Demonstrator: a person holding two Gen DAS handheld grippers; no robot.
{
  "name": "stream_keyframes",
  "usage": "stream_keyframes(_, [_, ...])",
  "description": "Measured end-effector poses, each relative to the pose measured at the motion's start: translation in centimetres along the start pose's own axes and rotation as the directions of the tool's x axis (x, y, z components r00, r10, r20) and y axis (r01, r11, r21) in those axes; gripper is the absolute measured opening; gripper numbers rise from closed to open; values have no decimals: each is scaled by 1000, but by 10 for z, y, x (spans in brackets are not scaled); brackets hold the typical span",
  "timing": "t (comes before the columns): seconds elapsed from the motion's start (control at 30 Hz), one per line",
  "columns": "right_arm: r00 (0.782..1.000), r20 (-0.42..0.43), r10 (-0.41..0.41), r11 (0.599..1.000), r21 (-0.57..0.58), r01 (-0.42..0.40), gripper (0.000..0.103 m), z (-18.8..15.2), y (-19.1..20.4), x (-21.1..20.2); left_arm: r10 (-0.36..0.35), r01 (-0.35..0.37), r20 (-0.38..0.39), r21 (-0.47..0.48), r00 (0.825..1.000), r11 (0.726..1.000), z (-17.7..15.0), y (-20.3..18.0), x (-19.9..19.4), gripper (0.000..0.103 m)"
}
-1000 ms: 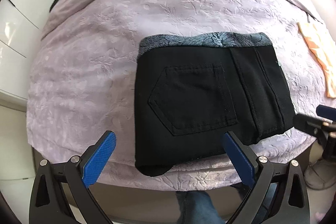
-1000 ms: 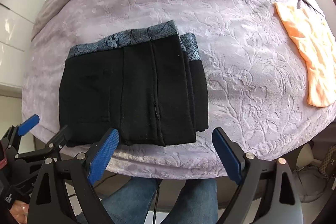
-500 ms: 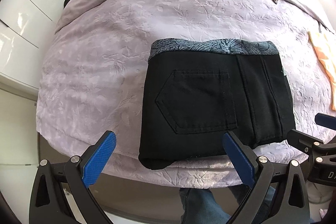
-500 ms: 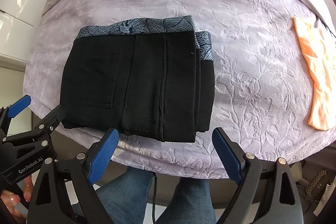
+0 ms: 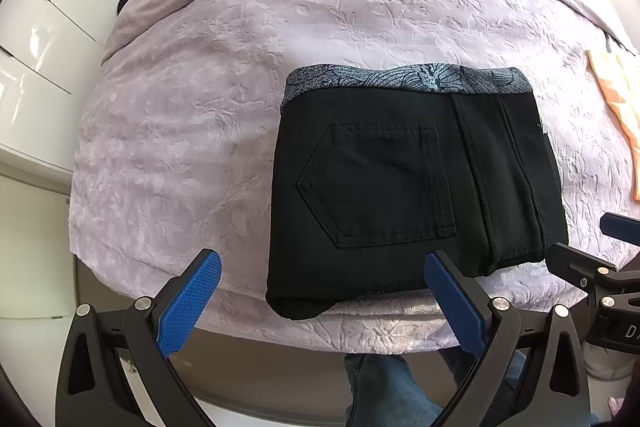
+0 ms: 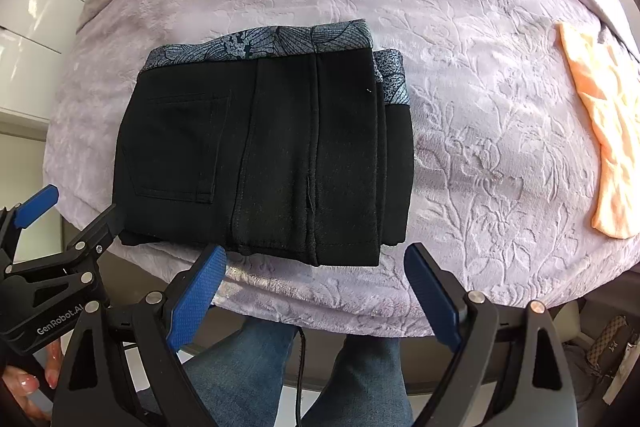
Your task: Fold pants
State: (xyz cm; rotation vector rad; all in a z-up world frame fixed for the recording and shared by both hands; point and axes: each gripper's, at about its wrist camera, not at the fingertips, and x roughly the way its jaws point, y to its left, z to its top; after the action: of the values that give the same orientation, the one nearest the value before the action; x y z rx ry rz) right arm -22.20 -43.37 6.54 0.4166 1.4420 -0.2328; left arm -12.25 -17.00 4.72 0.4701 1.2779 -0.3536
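**A:** Where do your pants (image 5: 416, 183) sit now?

**B:** Folded into a compact black block near the front edge of the bed (image 5: 192, 131), patterned waistband on the far side, back pocket (image 5: 376, 187) facing up. From the right camera you can see one lower layer poking out past the block's right edge, so the stack is not perfectly square.

**A:** And your claws?

**B:** Your left gripper (image 5: 320, 303) is spread wide and holds nothing; its blue pads hang over the bed's front edge, just clear of the cloth. Your right gripper (image 6: 316, 295) is equally wide and empty, also off the pants.

**A:** What changed in the last second?

**B:** You drew both tools back and a little up. The block sat closer to the pads a second ago; now more of the bed edge and your legs show beneath. The pants themselves kept their shape.

**A:** Meaning?

**B:** I'd judge the folding done, or nearly. If you want it tidier, nudge that protruding layer in. The orange cloth (image 6: 604, 131) lies well apart to the right.
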Motion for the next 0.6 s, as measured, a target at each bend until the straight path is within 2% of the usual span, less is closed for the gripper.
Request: stream_keyframes(0.6, [1000, 1, -2, 1000, -3, 2, 92, 1, 0, 0, 2, -2, 3, 6, 1000, 1000, 1, -3, -1, 102])
